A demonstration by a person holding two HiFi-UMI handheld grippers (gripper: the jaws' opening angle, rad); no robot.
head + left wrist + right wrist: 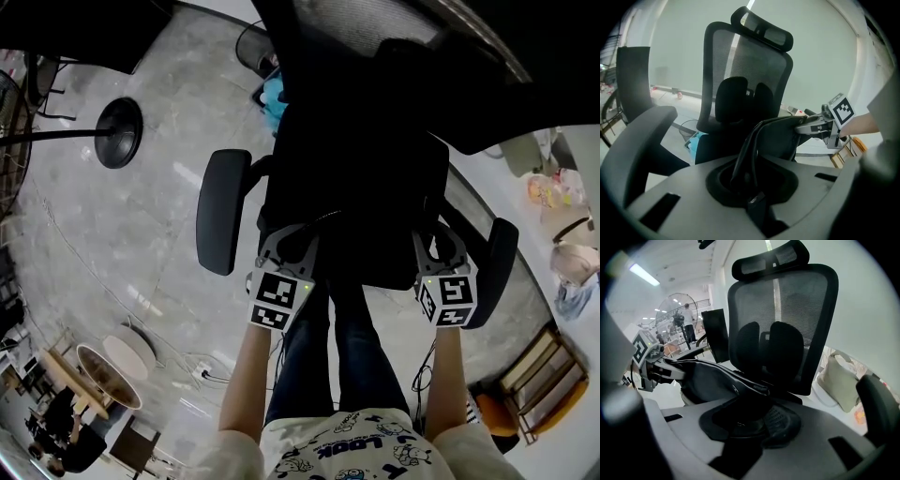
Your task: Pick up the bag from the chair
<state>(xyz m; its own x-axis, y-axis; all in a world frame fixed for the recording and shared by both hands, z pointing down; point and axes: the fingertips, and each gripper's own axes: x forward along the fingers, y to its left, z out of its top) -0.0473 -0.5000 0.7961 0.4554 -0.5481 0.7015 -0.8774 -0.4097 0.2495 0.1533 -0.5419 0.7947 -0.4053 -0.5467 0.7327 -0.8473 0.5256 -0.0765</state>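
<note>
Both forearms stretched forward, left gripper [292, 246] and right gripper [437, 248] level, fingers [661, 183] seemingly clamped on bag [779, 135]

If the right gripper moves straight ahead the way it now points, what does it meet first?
The right gripper is shut on the black bag. Past the bag, the chair's backrest stands straight ahead, likely its lumbar pad first, though depth is unclear.
</note>
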